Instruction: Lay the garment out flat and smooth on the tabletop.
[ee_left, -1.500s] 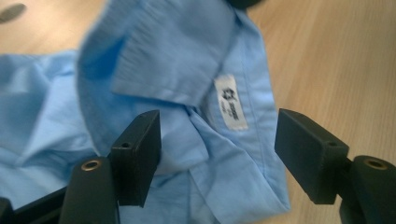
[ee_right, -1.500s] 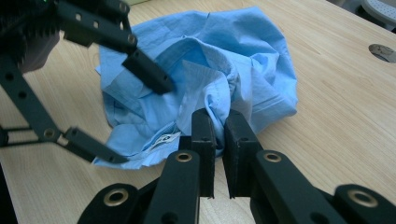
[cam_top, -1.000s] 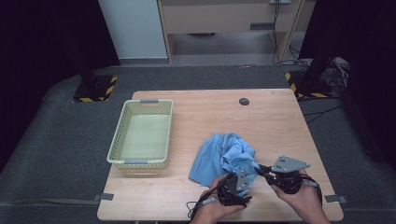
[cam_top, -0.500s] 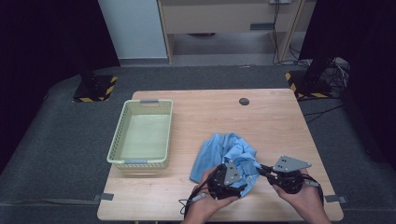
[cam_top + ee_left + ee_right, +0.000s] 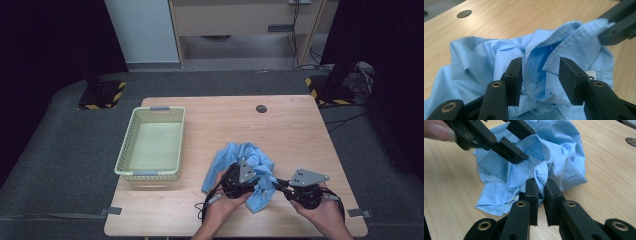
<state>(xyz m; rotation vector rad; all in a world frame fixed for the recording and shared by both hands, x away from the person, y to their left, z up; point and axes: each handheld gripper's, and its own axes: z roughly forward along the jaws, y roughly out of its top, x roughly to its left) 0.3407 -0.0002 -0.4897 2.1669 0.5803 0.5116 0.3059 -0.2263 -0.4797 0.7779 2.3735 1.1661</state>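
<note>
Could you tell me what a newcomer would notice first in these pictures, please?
Probably the crumpled light blue shirt near the front edge of the wooden table, worked from both sides: the right gripper pinches a fold, and the left gripper stands open over the collar. An empty pale green basket sits to its left.

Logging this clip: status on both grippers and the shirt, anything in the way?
Right gripper shut on blue shirt collar fold. Left gripper open, jaws astride the collar. Shirt crumpled on table; basket off to the side, nothing blocking.
</note>
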